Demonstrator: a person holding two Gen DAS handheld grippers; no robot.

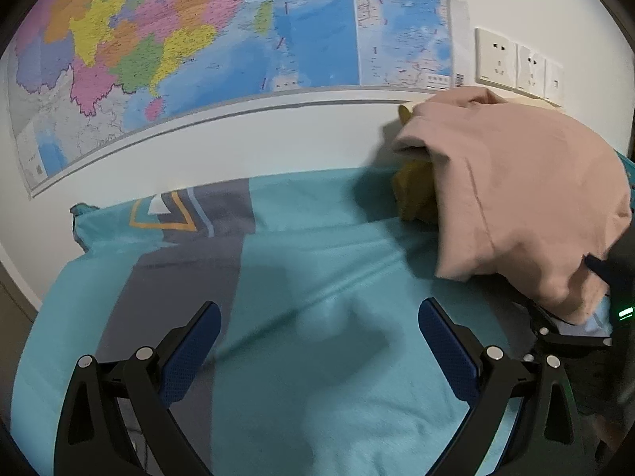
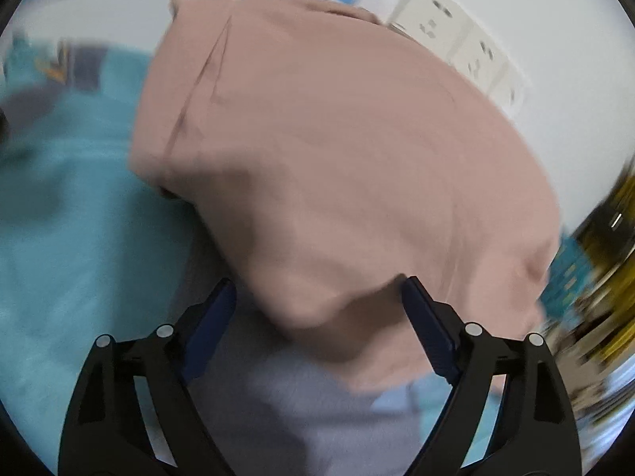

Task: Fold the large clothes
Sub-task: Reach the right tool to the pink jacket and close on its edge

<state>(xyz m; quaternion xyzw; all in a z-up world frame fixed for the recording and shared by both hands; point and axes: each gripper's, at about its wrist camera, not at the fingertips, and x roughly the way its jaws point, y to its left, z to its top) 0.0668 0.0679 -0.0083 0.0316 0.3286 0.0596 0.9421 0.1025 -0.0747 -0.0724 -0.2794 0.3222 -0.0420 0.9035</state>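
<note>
Your left tool gapes wide over the teal bedsheet, gripping nothing. Your right tool is spread too; the pink garment drapes between its fingers, unpinched.

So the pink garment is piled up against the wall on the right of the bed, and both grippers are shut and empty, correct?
Not quite. The pink garment is piled on the right by the wall, but the left gripper and the right gripper are both open, as each wrist view shows. Both are empty.
</note>
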